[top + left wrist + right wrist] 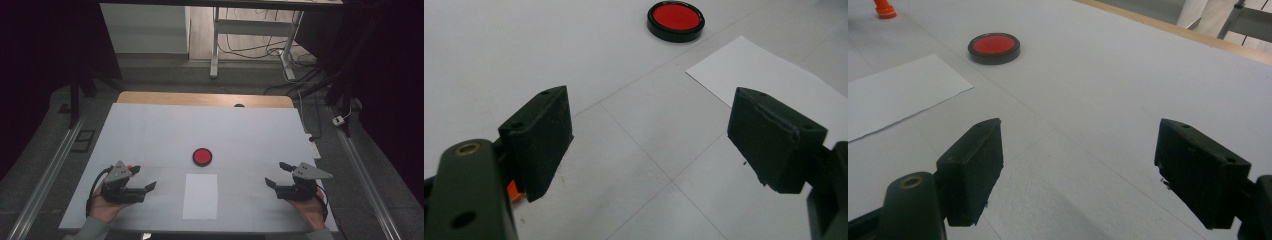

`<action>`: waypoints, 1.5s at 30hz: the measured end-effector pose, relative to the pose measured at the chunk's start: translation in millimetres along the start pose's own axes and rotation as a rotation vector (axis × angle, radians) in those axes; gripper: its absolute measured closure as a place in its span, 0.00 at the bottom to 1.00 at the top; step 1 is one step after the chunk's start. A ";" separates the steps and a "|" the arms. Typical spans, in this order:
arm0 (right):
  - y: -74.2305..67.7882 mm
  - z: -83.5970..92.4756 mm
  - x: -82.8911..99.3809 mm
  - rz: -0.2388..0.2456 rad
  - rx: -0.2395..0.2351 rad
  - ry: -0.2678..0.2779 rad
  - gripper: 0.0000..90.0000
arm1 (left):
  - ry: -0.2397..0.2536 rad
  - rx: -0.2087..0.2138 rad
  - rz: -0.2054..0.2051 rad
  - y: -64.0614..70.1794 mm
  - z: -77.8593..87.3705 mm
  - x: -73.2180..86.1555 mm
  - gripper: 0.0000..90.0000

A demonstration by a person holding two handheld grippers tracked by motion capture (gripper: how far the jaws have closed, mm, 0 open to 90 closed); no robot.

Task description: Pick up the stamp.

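**Both grippers wide and empty, paper and red disc between them**

Your left gripper (142, 179) sits low at the near left of the table (150, 130), jaws spread as wide as they go, with nothing between them. In the left gripper view you look along those two black jaws at bare table top; the pads (544, 137) touch nothing. Your left hand (107, 205) cradles the body from below, and the grey three-cornered plate rides on top.

Your right gripper (277, 175) mirrors it at the near right, jaws likewise fully apart and holding nothing. Its own view shows bare table in the gap between the jaws. Your right hand (310, 207) holds it from beneath.

The two grippers point inward, toward each other, well apart. Between them lies the sheet of white paper (200, 196), flat on the table, its long side running away from you. Neither gripper touches it; each stands clear of its nearer long edge. In the left gripper view a corner of the sheet lies just beyond the jaw on the right of that view.

Beyond the far short edge of the paper, near it but not touching, sits the red disc (202, 156) with its black rim. It lies farther out than both grippers, roughly midway between them, flat on the table top.
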State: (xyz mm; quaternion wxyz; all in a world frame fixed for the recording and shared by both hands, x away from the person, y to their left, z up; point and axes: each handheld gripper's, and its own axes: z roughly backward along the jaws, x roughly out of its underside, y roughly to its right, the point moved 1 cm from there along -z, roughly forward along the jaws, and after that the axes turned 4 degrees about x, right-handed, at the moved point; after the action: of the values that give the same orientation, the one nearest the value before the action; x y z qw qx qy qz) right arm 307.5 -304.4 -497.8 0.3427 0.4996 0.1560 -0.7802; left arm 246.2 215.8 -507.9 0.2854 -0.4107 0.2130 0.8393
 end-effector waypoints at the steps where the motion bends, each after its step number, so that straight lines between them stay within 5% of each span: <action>1: 0.1 -0.1 0.2 -0.001 -0.003 0.001 0.21 | 0.002 -0.002 0.001 -0.5 0.6 0.1 0.21; 21: -1.7 -10.1 2.6 0.003 -0.028 -0.003 0.23 | 0.030 -0.010 0.041 -4.5 6.9 -0.7 0.21; 35: -3.8 -9.7 5.4 -0.016 -0.031 -0.008 0.24 | -0.011 -0.018 0.010 3.8 1.1 -10.1 0.22; 45: -7.3 -10.9 6.0 -0.014 -0.035 -0.015 0.25 | -0.075 -0.062 -0.022 1.2 -5.5 -28.8 0.23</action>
State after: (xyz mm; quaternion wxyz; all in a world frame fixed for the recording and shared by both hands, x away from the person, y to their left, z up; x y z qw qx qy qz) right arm 308.2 -295.1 -508.7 0.3472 0.4866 0.1705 -0.7833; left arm 262.9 202.9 -487.6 0.2893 -0.3898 0.1714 0.8573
